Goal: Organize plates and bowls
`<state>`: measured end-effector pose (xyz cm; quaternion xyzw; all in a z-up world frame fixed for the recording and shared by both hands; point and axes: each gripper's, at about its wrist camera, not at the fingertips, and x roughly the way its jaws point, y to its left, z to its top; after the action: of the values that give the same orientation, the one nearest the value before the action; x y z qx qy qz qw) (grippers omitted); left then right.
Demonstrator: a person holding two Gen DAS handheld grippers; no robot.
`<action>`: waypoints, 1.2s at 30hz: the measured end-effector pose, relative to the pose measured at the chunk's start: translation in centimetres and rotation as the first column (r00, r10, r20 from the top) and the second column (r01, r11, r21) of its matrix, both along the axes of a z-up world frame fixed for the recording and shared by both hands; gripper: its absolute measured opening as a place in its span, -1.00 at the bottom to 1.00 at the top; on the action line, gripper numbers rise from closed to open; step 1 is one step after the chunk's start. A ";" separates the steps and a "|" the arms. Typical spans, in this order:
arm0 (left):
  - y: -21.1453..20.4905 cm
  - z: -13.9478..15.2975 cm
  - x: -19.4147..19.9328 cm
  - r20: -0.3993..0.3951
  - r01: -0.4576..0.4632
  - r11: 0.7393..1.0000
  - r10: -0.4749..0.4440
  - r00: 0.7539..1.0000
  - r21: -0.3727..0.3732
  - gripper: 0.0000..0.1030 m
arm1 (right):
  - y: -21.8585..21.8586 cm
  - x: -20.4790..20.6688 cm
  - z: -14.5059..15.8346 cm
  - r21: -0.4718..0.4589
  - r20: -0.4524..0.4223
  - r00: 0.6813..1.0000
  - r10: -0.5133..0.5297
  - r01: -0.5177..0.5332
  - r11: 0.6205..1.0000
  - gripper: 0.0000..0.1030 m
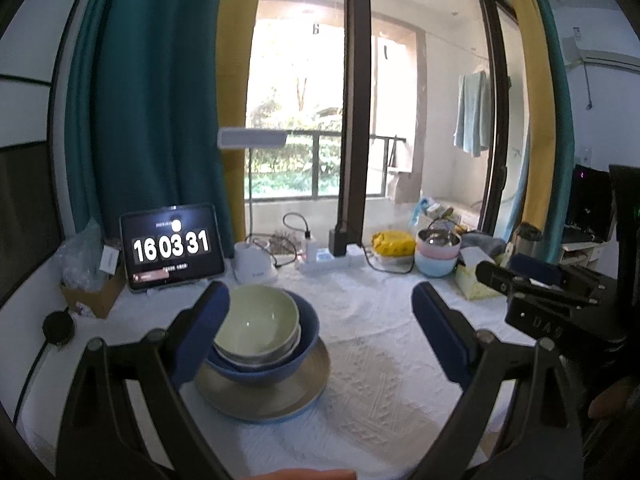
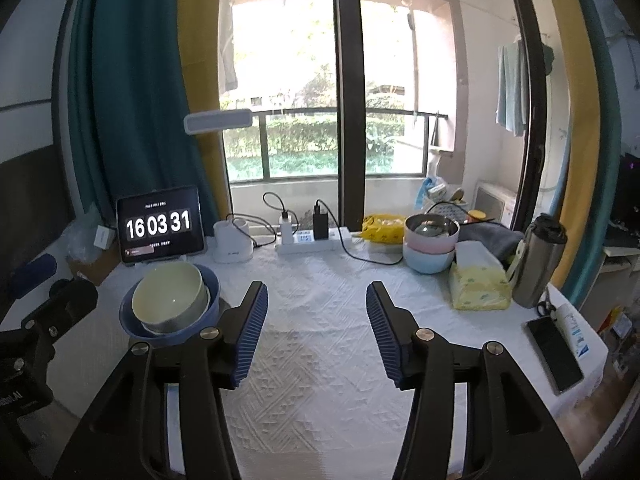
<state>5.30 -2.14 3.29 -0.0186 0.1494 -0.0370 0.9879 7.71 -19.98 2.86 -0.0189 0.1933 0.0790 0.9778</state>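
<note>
On the white textured tablecloth [image 1: 368, 360] stands one stack of dishes: a pale green bowl [image 1: 258, 322] sits inside a white bowl [image 1: 262, 356], this one inside a blue bowl [image 1: 280, 364], and all rest on a beige plate [image 1: 280, 396] with a blue edge. The left gripper [image 1: 320, 332] is released, its jaws spread wide and empty; its left blue pad [image 1: 200, 332] is in front of the stack's left side, but whether it touches the bowls I cannot tell. The right gripper [image 2: 316, 328] is also released, with only bare cloth between its ribbed blue pads [image 2: 250, 336], and the stack lies to its left (the plate is hidden there behind the finger). At the back of the table a tablet [image 1: 172, 246] shows 16 03 31, beside a white lamp base [image 1: 254, 266] and a power strip [image 1: 328, 260]. To the right stand a second stack of pink and light blue bowls [image 2: 430, 246], a yellow tissue pack [image 2: 478, 280], a steel bottle [image 2: 538, 260] and a phone [image 2: 554, 354].
</note>
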 end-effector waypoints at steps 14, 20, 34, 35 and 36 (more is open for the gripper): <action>0.1 2.6 -2.1 0.078 -0.006 1.000 0.005 0.997 0.011 0.82 | -0.3 -2.0 2.3 0.000 0.061 0.998 -0.009 0.009 1.000 0.07; 0.5 2.4 -2.0 0.069 -0.015 1.000 0.015 0.998 0.002 0.82 | -0.6 -2.4 2.5 0.001 0.070 0.997 -0.017 0.017 1.000 0.07; 0.8 2.3 -2.1 0.067 -0.021 1.000 0.021 0.998 -0.002 0.82 | -0.5 -2.6 2.5 -0.002 0.072 0.997 -0.016 0.016 1.000 0.07; 0.8 2.3 -2.0 0.067 -0.022 1.000 0.022 0.998 -0.001 0.82 | -0.5 -2.6 2.5 -0.002 0.072 0.997 -0.016 0.017 1.000 0.07; 0.8 2.3 -2.0 0.067 -0.021 1.000 0.021 0.998 -0.001 0.82 | -0.5 -2.6 2.5 -0.002 0.071 0.997 -0.017 0.017 1.000 0.07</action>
<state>3.26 -1.34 5.58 -0.0193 0.1161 -0.0272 0.9927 5.07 -20.48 5.41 -0.0212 0.1586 0.0699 0.9846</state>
